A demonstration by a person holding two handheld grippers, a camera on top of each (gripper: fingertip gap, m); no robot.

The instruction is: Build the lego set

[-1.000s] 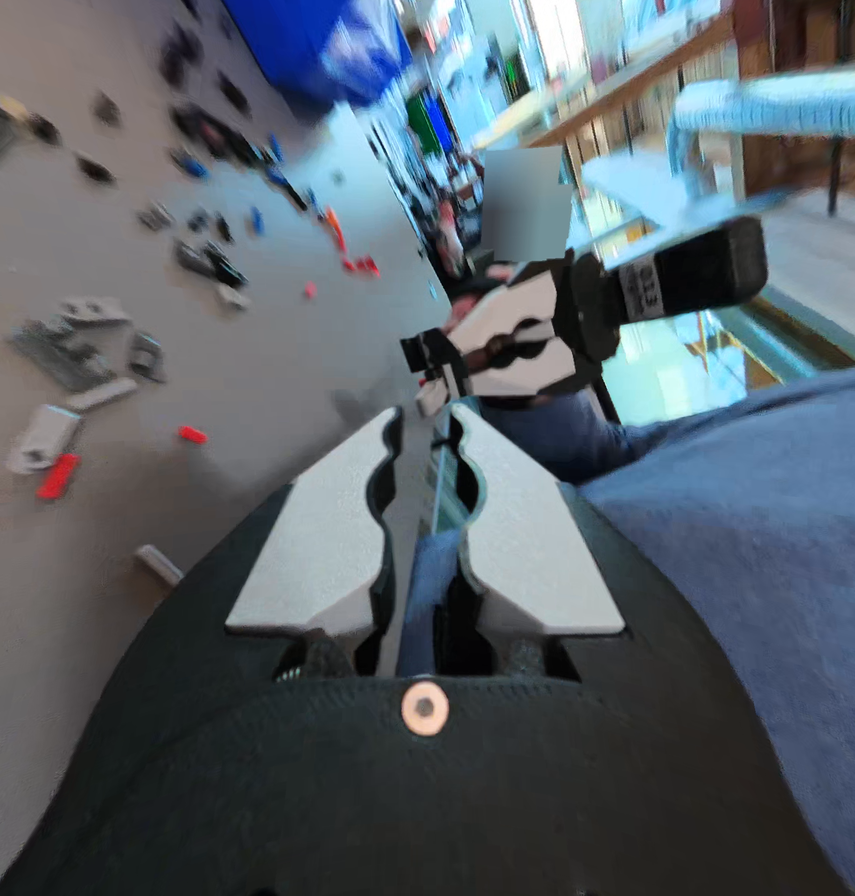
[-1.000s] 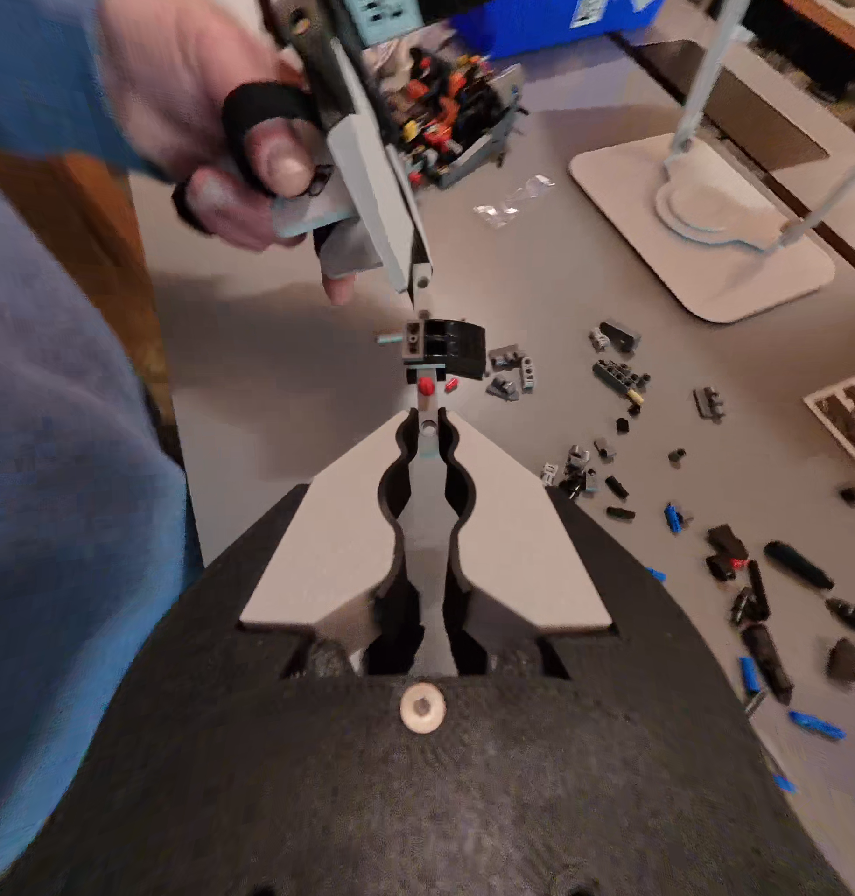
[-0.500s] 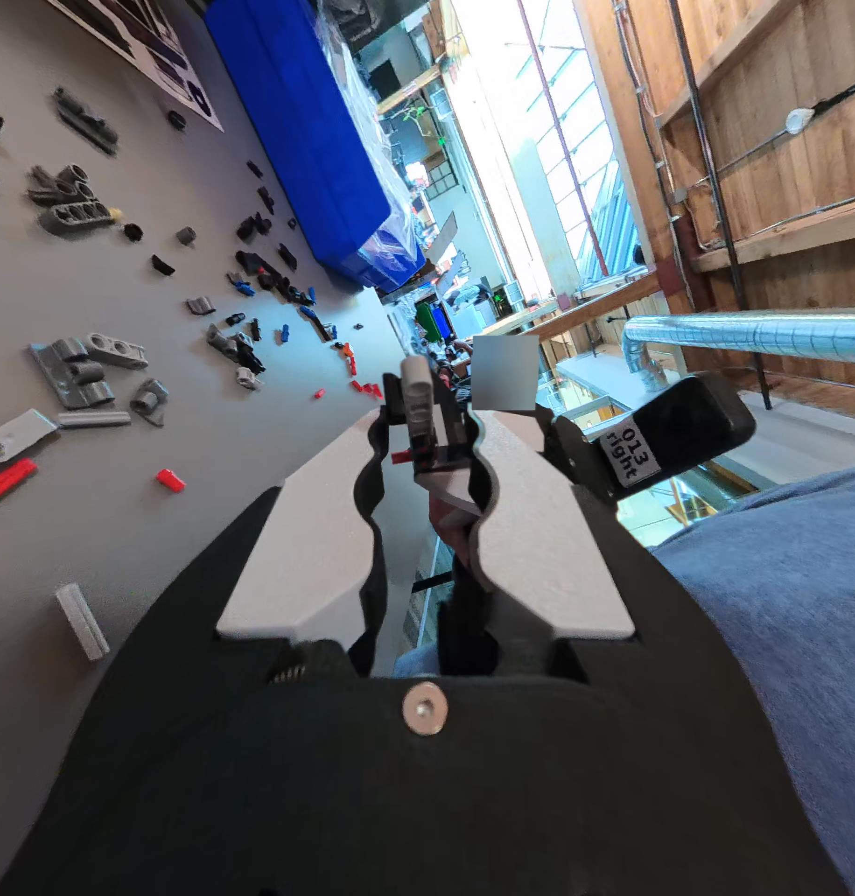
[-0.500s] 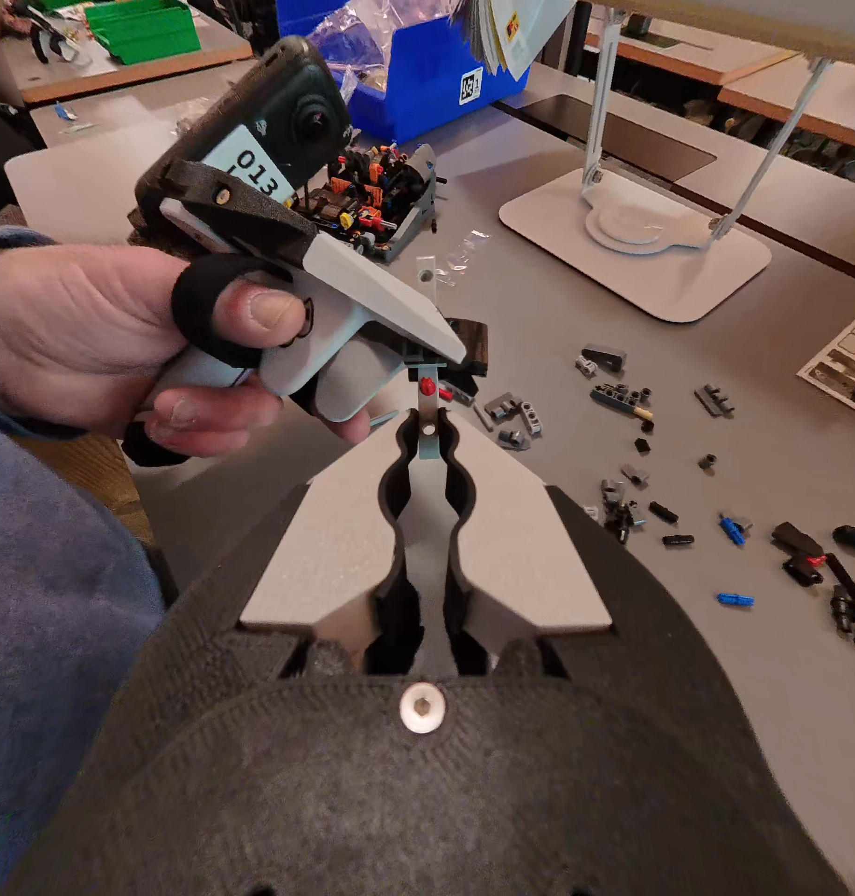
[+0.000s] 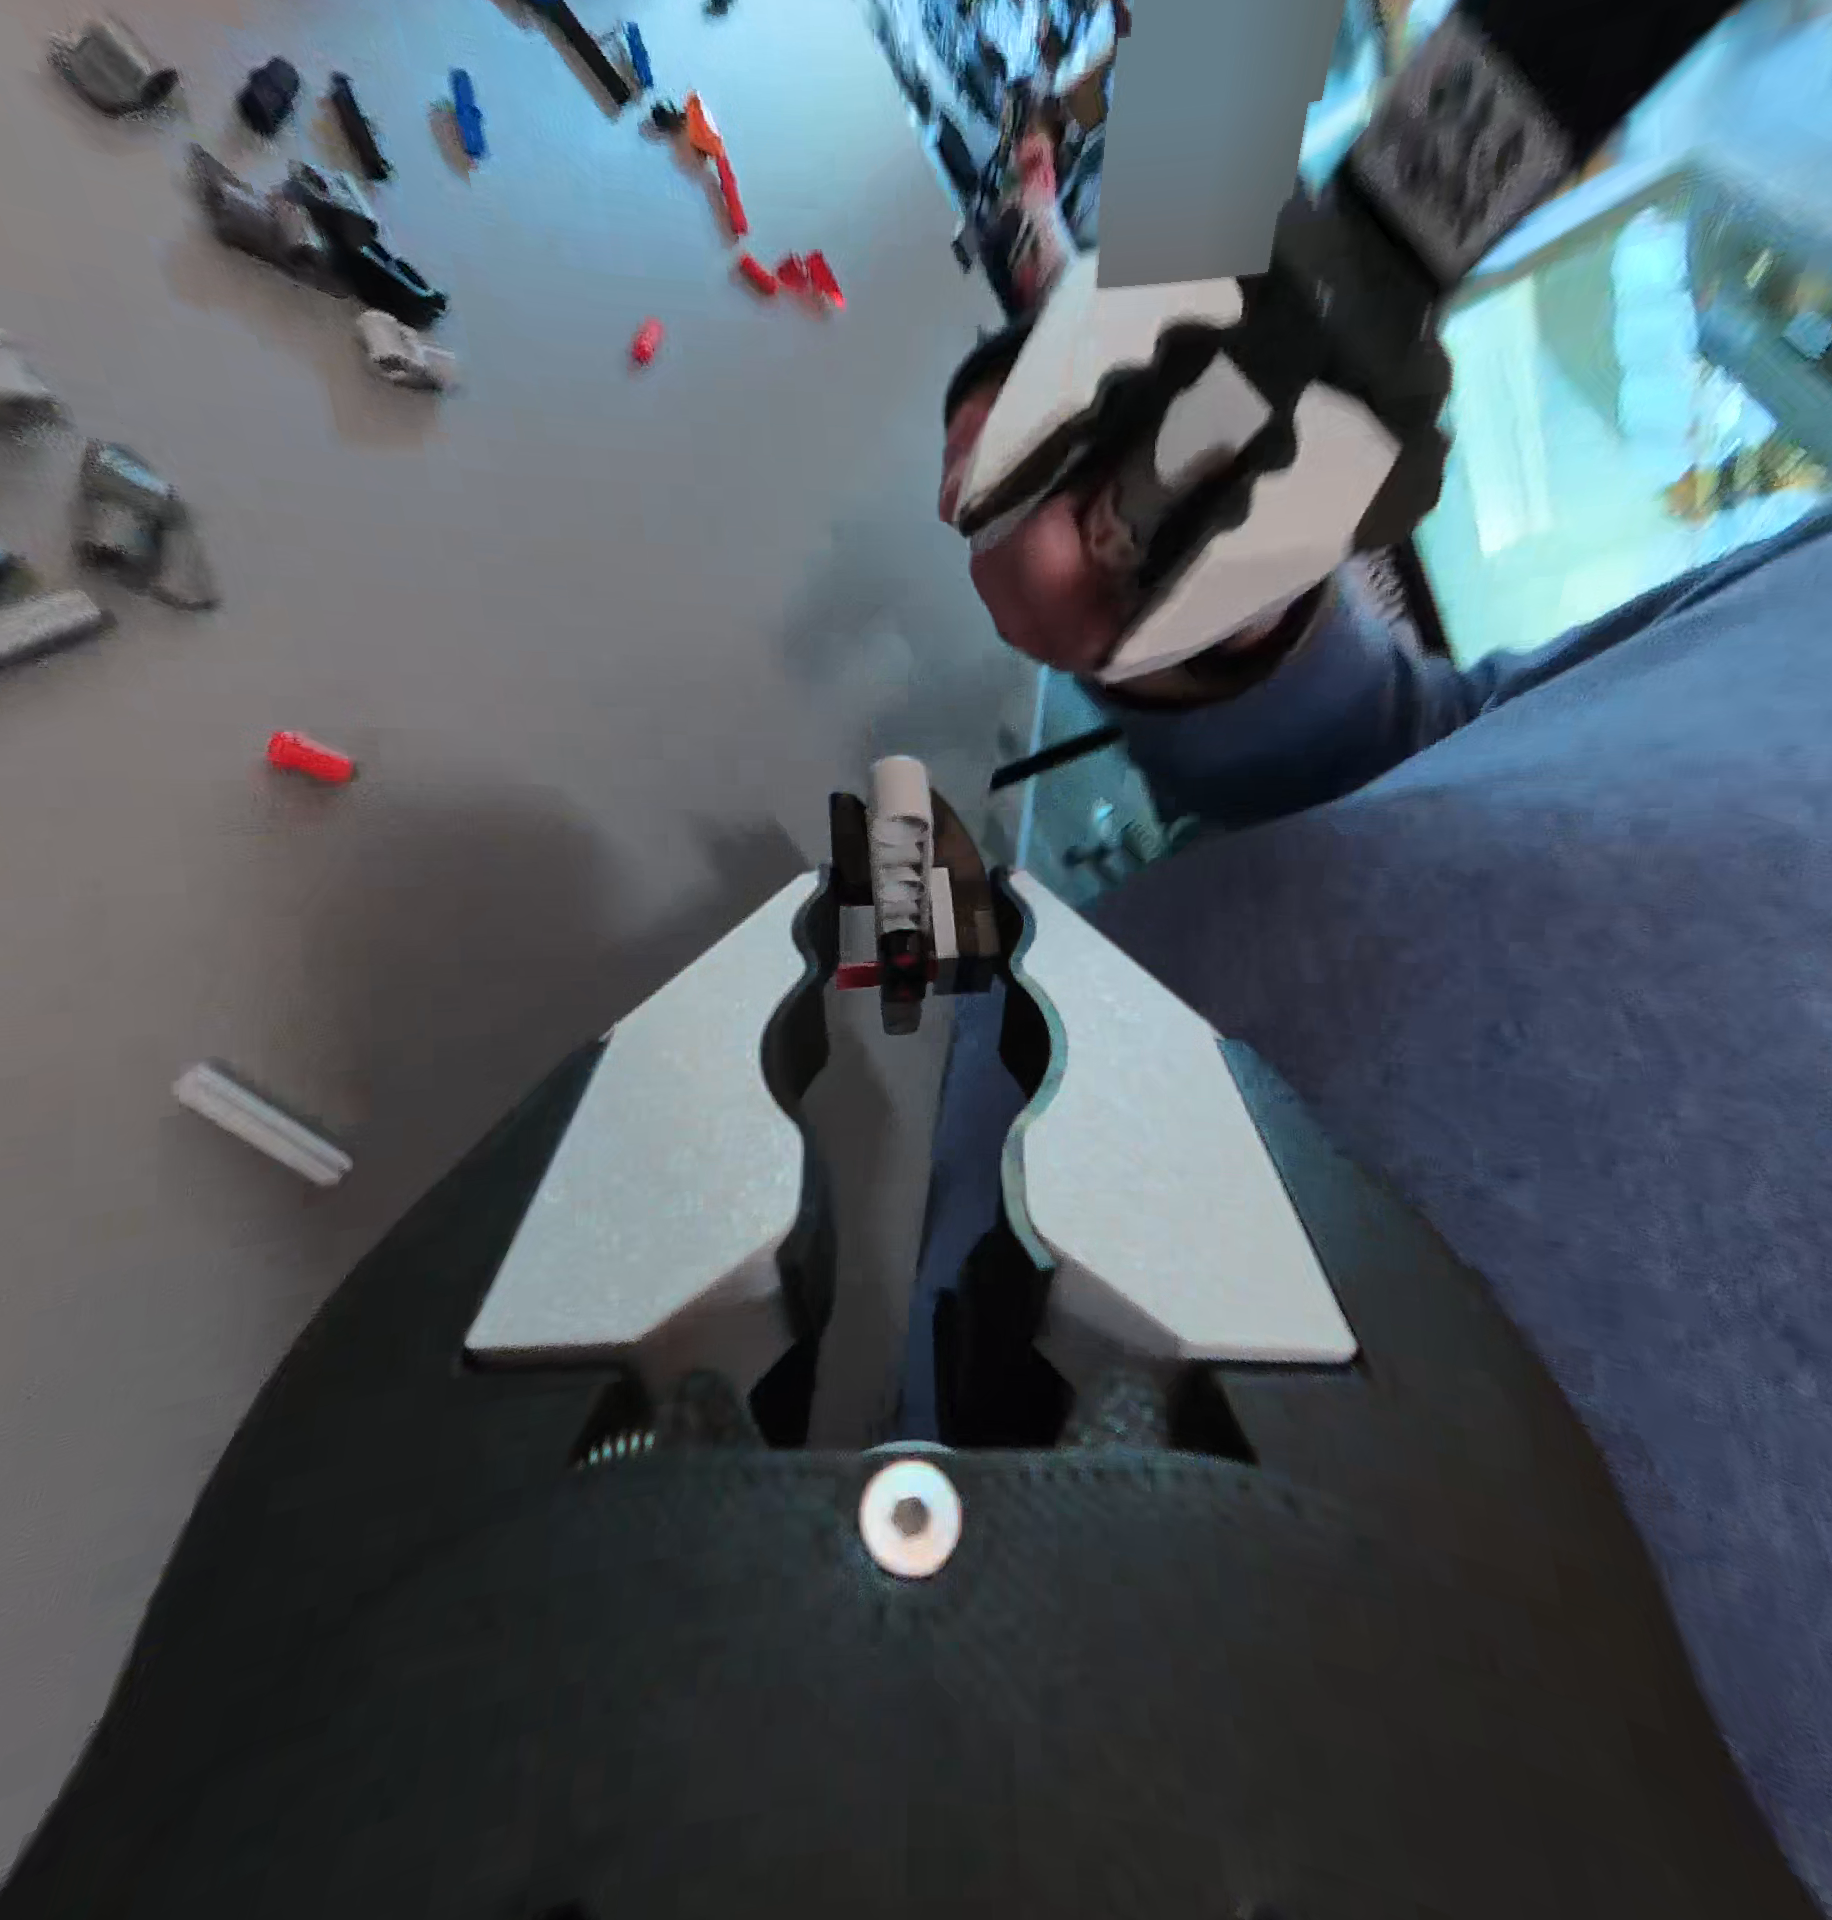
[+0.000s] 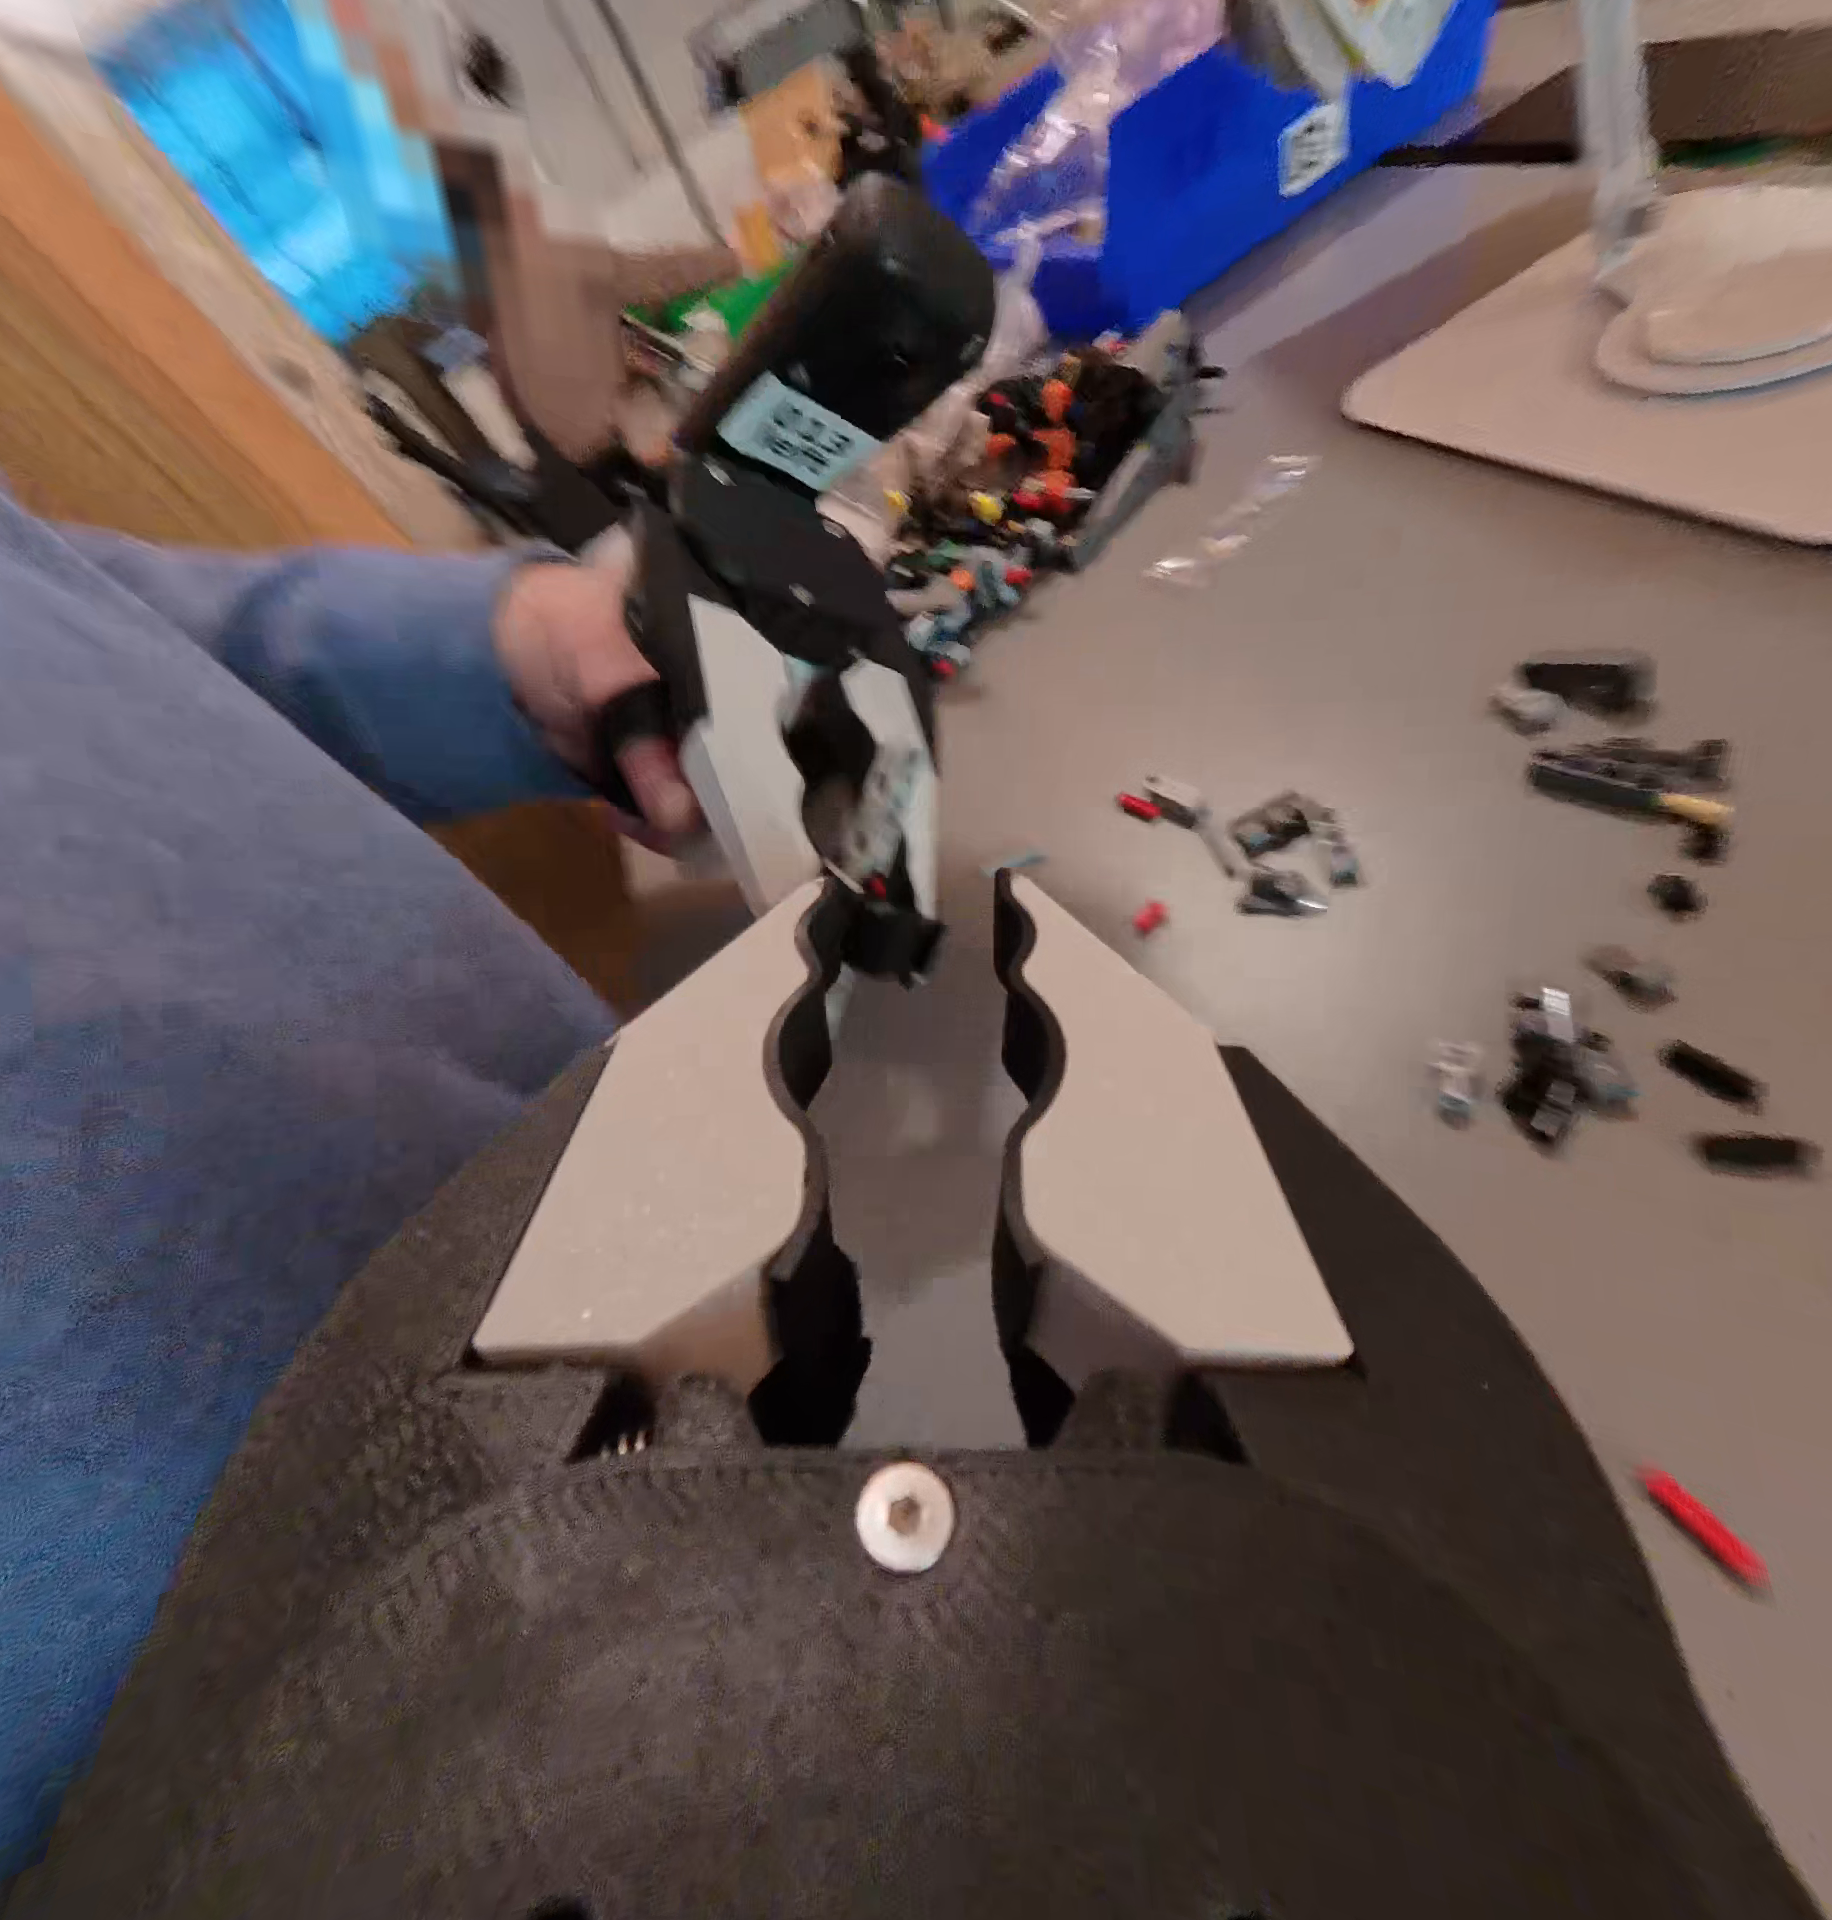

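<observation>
Grey worktop (image 6: 1411, 644) carries loose lego pieces scattered toward its far and right edges, with a blue bin (image 6: 1234, 197) and a partly built model (image 6: 1057, 457) at the far side.

A small sub-assembly (image 5: 907, 914), black with a pale grey pin and a red stud, sits clamped at the tips of the left tongs (image 5: 910, 935), lifted clear of the worktop near its front edge. Judging by the hold, it is raised so a further piece can be pressed on without the surface interfering.

Right tongs (image 6: 907, 894) stand apart with nothing between them, just beside the sub-assembly; they look free to fetch the next part from the scatter.

In the right wrist view the left hand (image 6: 590, 675), blue-sleeved, angles its tongs steeply downward. In the left wrist view the right tongs (image 5: 1182, 468) hang above the front edge, tips toward the worktop; both views are blurred.
</observation>
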